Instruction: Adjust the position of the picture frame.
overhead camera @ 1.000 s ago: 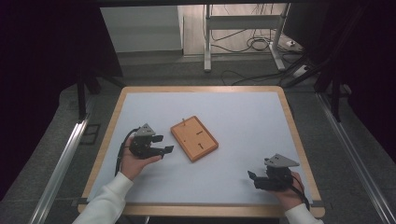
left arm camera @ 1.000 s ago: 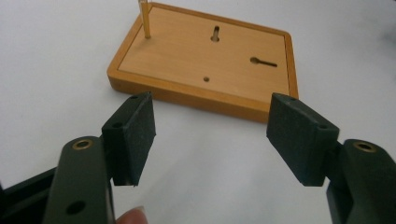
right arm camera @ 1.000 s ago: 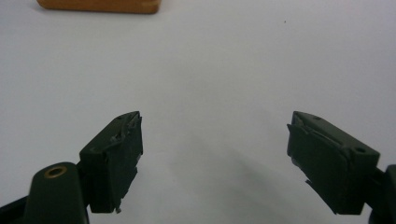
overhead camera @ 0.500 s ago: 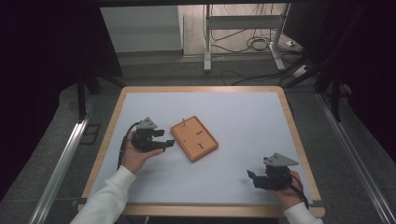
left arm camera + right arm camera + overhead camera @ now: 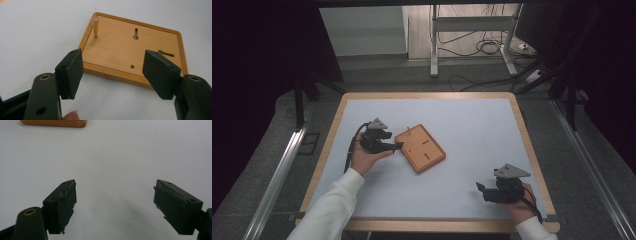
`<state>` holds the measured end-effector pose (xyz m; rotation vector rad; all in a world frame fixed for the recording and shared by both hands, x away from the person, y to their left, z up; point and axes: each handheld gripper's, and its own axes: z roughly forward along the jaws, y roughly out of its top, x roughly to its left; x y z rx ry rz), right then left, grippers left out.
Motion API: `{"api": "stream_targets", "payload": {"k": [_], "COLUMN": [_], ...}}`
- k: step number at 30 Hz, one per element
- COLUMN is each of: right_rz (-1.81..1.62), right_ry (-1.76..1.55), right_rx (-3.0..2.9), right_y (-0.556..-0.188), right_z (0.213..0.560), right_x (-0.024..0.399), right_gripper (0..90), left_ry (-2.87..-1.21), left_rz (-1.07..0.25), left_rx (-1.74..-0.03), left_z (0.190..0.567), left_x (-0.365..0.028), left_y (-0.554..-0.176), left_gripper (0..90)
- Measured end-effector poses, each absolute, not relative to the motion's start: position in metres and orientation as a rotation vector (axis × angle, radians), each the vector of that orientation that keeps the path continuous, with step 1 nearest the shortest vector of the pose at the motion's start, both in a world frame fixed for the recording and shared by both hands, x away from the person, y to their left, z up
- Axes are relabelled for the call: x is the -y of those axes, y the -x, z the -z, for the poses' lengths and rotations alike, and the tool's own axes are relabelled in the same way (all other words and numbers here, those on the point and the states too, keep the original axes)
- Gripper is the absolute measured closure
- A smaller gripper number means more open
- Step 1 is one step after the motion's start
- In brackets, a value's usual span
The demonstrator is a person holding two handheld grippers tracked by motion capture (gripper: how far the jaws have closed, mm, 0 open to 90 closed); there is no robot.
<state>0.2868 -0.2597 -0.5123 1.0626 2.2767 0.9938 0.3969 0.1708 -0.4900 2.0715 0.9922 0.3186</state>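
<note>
Jaws apart on both grippers; one wooden board point(image 5: 420, 148), one peg point(image 5: 95, 27).

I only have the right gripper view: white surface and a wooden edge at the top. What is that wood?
Observer: A flat wooden board with a raised rim, lying left of centre on the white table.
Operator: Anything on it?
Observer: One brass pin stands upright in a corner; the left gripper view also shows slots and a small hole.
Operator: Where's the left tool?
Observer: The left tool is at the board's near-left edge, jaws open and apart from the wood.
Operator: And mine?
Observer: The right tool is open near the table's front right, well away from the board.
</note>
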Motion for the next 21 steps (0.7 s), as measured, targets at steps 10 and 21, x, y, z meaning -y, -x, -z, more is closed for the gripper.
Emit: {"api": "stream_targets", "payload": {"k": [10, 21], "right_rz": [-0.987, -0.973], "right_ry": [-1.062, -1.069], "right_rx": [-2.285, -2.291], "right_y": [-0.287, -0.287], "right_z": [0.514, 0.515], "right_x": [0.259, 0.258], "right_gripper": [18.9, 18.9], "left_ry": [-2.098, -2.125], "left_rz": [-0.324, -0.363], "left_rx": [-0.994, -0.977], "left_z": [0.498, 0.505], "left_x": [-0.156, -0.137], "left_y": [-0.422, -0.445], "left_gripper": [32.7, 36.3]}}
